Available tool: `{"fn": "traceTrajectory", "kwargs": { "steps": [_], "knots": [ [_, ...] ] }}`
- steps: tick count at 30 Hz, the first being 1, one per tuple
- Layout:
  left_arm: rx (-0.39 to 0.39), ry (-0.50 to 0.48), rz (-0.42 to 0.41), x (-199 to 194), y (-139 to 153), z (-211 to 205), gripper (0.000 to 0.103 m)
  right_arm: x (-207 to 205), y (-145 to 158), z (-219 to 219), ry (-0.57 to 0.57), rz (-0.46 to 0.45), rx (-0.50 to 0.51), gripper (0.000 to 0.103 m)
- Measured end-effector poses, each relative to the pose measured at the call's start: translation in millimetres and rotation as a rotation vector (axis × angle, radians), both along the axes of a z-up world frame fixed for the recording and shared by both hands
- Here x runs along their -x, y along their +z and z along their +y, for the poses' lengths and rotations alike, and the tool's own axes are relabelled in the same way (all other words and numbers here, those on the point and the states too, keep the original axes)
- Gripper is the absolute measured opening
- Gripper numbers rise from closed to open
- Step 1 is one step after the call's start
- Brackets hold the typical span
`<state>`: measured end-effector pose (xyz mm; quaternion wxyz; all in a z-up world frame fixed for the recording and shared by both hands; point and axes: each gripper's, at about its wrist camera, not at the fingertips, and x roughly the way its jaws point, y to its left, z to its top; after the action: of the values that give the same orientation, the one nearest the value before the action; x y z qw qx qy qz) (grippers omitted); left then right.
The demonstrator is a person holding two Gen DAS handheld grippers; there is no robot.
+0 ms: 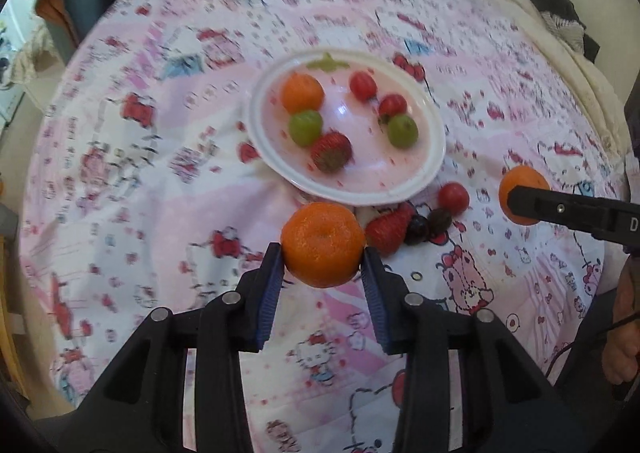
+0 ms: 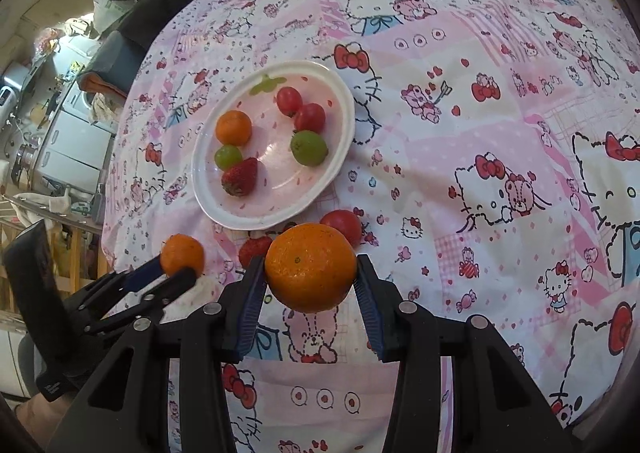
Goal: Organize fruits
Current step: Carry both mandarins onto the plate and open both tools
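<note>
My left gripper [image 1: 322, 253] is shut on a small mandarin [image 1: 322, 241] and holds it above the cloth, just in front of the plate. It also shows at the lower left of the right wrist view, as left gripper [image 2: 176, 269] with its mandarin [image 2: 182, 253]. My right gripper [image 2: 310, 261] is shut on a larger orange [image 2: 310, 269], off the cloth; this orange [image 1: 520, 181] shows at the right edge of the left wrist view. The white plate [image 1: 434, 157] [image 2: 200, 189] holds a mandarin, two cherry tomatoes, two green grapes and a strawberry.
Loose on the patterned pink cloth [image 2: 460, 133] in front of the plate lie a strawberry [image 1: 388, 227], a cherry tomato [image 1: 453, 197] and two dark grapes [image 1: 416, 229]. A person's hand [image 1: 624, 333] is at the right edge. Dark clothing and furniture stand beyond the cloth's far left edge.
</note>
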<state>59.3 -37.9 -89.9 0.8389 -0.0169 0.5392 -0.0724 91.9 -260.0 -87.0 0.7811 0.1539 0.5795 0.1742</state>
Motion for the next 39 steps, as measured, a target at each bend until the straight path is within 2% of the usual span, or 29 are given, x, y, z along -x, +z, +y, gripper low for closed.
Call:
{"fn": "traceTrajectory", "kwargs": {
  "steps": [5,7,12,15,21,28,39],
  "knots": [
    [0.007,0.081,-0.065,6,14,20,0.035,0,15,4,0.004,-0.056,-0.029,0.046],
    [-0.002,0.11,-0.097,7,21,26,0.035,-1,24,7,0.013,-0.086,-0.072,0.046],
    [0.0,0.146,-0.17,3,45,36,0.035,-6,45,13,0.037,-0.16,-0.125,0.046],
    [0.006,0.146,-0.195,-7,58,38,0.035,-17,54,11,0.026,-0.177,-0.143,0.046],
    [-0.013,0.08,-0.214,-40,73,28,0.035,-55,59,5,-0.008,-0.186,-0.152,0.046],
    [-0.043,0.013,-0.201,-81,60,9,0.035,-104,33,7,-0.002,-0.112,-0.134,0.046],
    [-0.023,-0.059,-0.091,-119,5,-28,0.036,-150,-18,20,0.027,-0.018,-0.049,0.046]
  ]
}}
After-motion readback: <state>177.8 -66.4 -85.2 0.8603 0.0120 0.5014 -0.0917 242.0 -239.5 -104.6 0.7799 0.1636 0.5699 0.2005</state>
